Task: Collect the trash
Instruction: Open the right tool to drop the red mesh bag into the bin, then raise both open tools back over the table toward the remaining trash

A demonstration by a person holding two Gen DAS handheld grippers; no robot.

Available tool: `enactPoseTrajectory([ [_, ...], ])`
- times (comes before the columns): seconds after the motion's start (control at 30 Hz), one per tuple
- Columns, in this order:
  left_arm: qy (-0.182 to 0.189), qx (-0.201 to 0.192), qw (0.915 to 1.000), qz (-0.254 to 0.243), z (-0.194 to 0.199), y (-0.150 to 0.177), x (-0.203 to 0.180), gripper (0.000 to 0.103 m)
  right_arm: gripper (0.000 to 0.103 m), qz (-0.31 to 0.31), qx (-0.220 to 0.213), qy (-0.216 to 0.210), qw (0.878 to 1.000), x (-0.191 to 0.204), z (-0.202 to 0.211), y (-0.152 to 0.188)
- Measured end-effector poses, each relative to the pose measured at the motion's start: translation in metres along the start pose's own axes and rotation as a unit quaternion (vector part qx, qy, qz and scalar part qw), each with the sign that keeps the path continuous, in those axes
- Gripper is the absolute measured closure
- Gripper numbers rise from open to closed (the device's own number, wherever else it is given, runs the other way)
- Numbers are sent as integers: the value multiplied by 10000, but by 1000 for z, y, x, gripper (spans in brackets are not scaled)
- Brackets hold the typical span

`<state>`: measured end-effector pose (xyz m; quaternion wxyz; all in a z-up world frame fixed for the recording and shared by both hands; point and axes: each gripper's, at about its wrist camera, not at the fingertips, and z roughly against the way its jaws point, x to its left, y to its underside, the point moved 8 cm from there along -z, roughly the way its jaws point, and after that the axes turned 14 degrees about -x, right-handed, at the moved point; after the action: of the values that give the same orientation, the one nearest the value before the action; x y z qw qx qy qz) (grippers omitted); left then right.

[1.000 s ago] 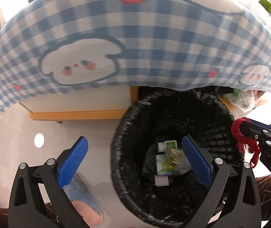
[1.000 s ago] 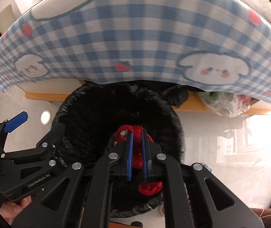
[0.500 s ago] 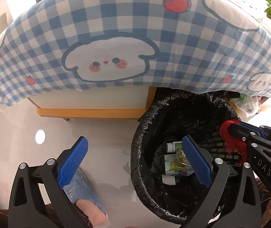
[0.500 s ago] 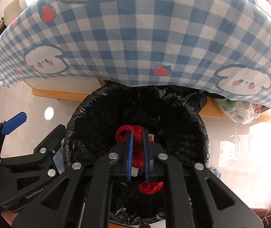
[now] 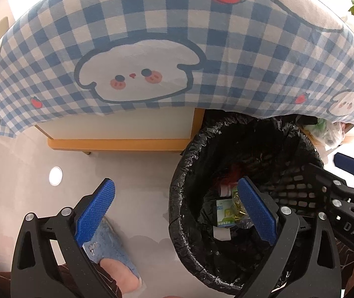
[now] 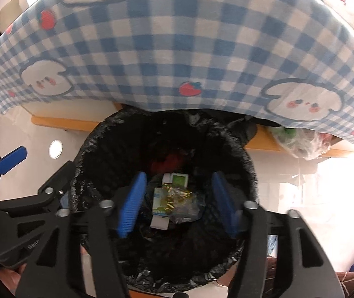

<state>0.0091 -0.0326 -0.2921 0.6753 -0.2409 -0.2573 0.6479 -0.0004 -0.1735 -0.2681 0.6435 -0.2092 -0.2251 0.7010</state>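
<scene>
While the right gripper (image 6: 177, 198) is hovering over the black-lined bin (image 6: 82, 154), its fingers having just been spreading with nothing between them, the red trash (image 6: 169, 161) is lying below at the far side, the left gripper (image 5: 177, 211) also spread and empty.

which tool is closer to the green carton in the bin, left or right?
Right. The right tool hangs open directly over the green carton in the bin; the left tool straddles the bin's near-left rim, off to the side.

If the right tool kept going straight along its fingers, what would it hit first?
Probably the trash pile in the bin: the gold foil wrapper lies dead ahead of the open right tool. Depth is unclear.
</scene>
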Motion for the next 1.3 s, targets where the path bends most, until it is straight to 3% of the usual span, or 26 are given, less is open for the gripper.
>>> enactPoseTrajectory([
  [0.3, -87, -24, 10000, 18, 12, -15, 2, 6, 17, -170, -353, 246, 9989, -21, 33, -29],
  [0.6, -142, -145, 9997, 97, 38, -40, 10, 6, 9, -279, -865, 353, 9952, -36, 78, -63],
  [0.9, -243, -353, 9991, 74, 76, -70, 14, 6, 8, -375, -1360, 95, 9900, -41, 124, -88],
  [1.3, -45, -678, 9977, 60, 115, -97, 5, 6, 8, -415, -1887, 271, 9808, -55, 154, -102],
])
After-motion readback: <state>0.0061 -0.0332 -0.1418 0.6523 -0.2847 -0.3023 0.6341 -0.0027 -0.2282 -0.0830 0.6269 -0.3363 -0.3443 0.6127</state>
